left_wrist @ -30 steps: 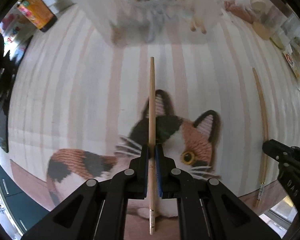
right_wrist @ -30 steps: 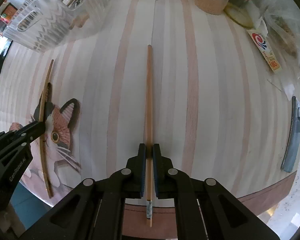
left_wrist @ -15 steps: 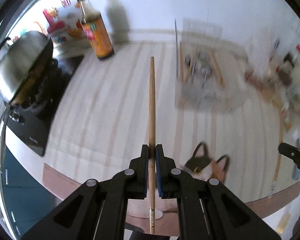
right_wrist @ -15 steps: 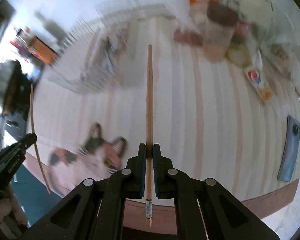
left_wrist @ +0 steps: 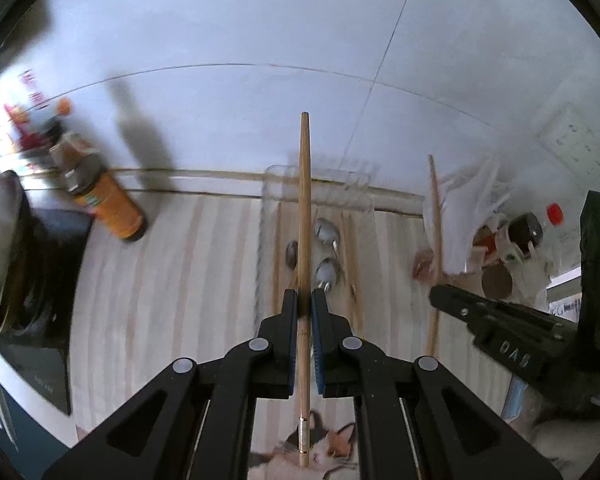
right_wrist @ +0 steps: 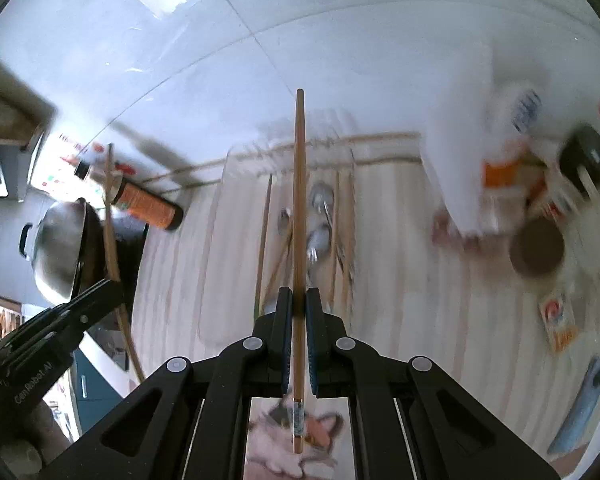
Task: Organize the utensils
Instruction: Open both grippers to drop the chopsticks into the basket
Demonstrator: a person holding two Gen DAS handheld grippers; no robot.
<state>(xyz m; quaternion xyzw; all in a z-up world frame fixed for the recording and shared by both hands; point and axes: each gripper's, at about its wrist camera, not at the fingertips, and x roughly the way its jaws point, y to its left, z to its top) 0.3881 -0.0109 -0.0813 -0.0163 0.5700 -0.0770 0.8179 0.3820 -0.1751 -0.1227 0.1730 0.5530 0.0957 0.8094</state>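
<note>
My left gripper [left_wrist: 304, 300] is shut on a light wooden chopstick [left_wrist: 305, 208] that points away along its fingers. My right gripper [right_wrist: 299, 296] is shut on a darker wooden chopstick [right_wrist: 299, 184]. Both are raised above the striped mat, over a clear plastic basket [left_wrist: 268, 216] that holds several spoons [left_wrist: 326, 230] and more chopsticks. In the left wrist view the right gripper [left_wrist: 434, 300] comes in from the right with its chopstick [left_wrist: 435, 220]. In the right wrist view the left gripper [right_wrist: 114, 286] shows at the left with its chopstick [right_wrist: 110, 216].
An orange sauce bottle [left_wrist: 108, 200] stands at the left by a steel pot lid [right_wrist: 58, 248] on a black cooktop [left_wrist: 48, 304]. Jars, white bags and packets [left_wrist: 496, 236] crowd the right. A cat picture [left_wrist: 332, 452] marks the mat's near edge. A white tiled wall lies behind.
Both grippers have risen off the mat with their chopsticks and tilted up toward the wall; the basket, once at the far edge of the views, now sits under the chopstick tips.
</note>
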